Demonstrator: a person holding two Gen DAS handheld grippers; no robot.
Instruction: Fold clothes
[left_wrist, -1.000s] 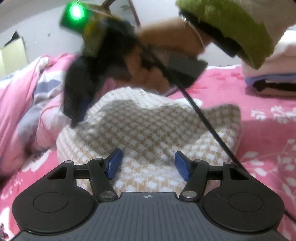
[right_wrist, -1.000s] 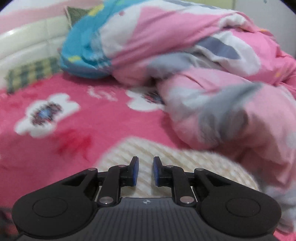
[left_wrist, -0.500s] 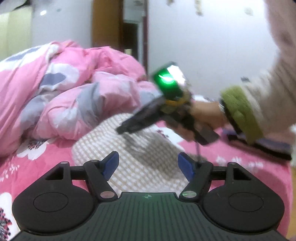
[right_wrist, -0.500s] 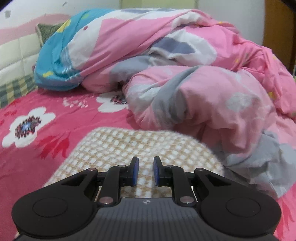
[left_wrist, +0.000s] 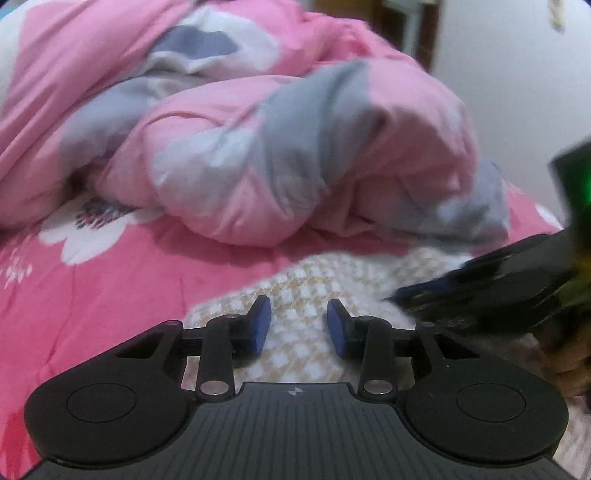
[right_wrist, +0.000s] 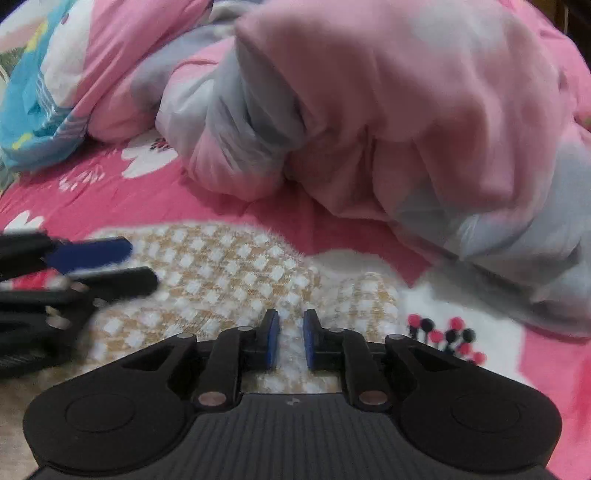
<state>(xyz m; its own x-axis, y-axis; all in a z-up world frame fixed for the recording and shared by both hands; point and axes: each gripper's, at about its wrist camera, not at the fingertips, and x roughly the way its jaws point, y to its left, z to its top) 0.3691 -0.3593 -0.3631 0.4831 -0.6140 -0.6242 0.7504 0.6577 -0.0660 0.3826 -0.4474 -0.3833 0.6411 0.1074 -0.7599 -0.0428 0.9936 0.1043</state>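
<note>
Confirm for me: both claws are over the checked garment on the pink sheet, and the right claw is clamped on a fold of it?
Not quite. The right claw is over the garment on the sheet, but its jaws stand slightly apart with nothing pinched, as the right wrist view shows. The left claw is over it too, open.

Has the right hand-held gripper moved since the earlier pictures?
Yes. The right hand-held gripper has swung right and dropped lower over the checkered garment: judged against the pink duvet, the blue pillow sits further left, and a white flower print now shows.

Beige-white checked knit garment (right_wrist: 229, 273) – lying flat on bedsheet (right_wrist: 155, 195).
</note>
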